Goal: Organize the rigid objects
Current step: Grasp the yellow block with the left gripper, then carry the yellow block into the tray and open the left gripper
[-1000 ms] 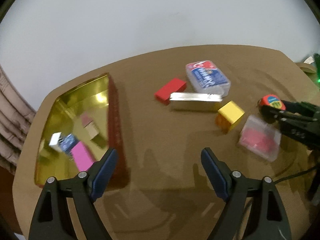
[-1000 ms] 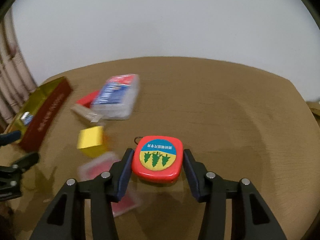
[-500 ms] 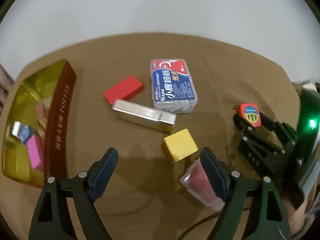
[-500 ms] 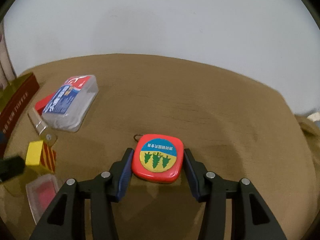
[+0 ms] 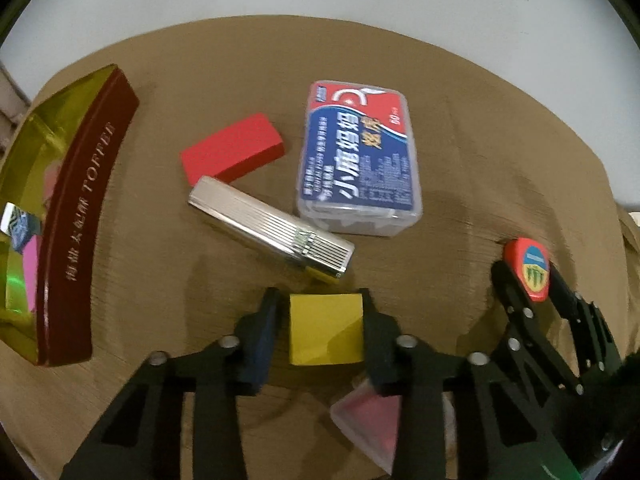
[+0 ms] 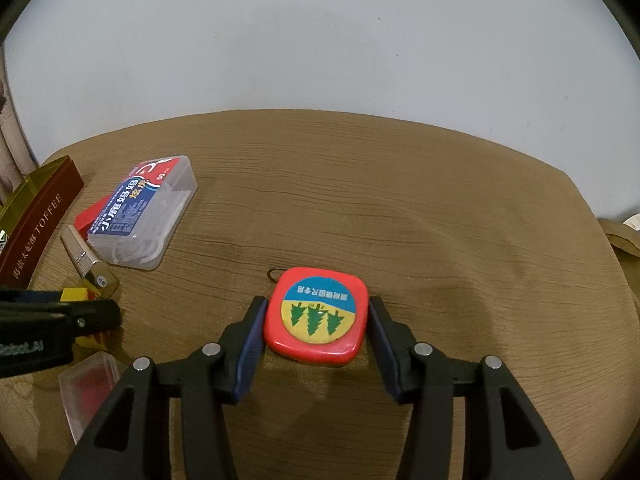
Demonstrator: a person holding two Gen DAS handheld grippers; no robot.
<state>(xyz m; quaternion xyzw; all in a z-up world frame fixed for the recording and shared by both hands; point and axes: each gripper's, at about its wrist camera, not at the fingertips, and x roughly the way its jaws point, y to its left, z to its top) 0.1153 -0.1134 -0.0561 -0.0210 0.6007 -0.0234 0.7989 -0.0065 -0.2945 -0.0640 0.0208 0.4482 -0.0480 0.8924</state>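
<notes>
My left gripper [image 5: 320, 324] is shut on a yellow cube [image 5: 326, 328] low over the brown table. My right gripper [image 6: 316, 320] is shut on a red tape measure [image 6: 316, 316] with a blue and yellow label; it also shows in the left wrist view [image 5: 527, 266]. A gold tin with dark red sides [image 5: 76, 216] stands at the left with a pink block and other small items inside. A red block [image 5: 232, 152], a silver ribbed case [image 5: 272, 228] and a clear floss-pick box [image 5: 358, 160] lie ahead of the left gripper.
A small clear box with red contents [image 5: 372, 420] lies under the left gripper's right finger; it also shows in the right wrist view [image 6: 86, 388]. The table edge curves round behind, with a white wall beyond. The left gripper [image 6: 48, 320] appears at the right wrist view's left edge.
The left gripper swung right from the tin, came down over the yellow cube and closed on it. The right gripper has stayed shut on the tape measure.
</notes>
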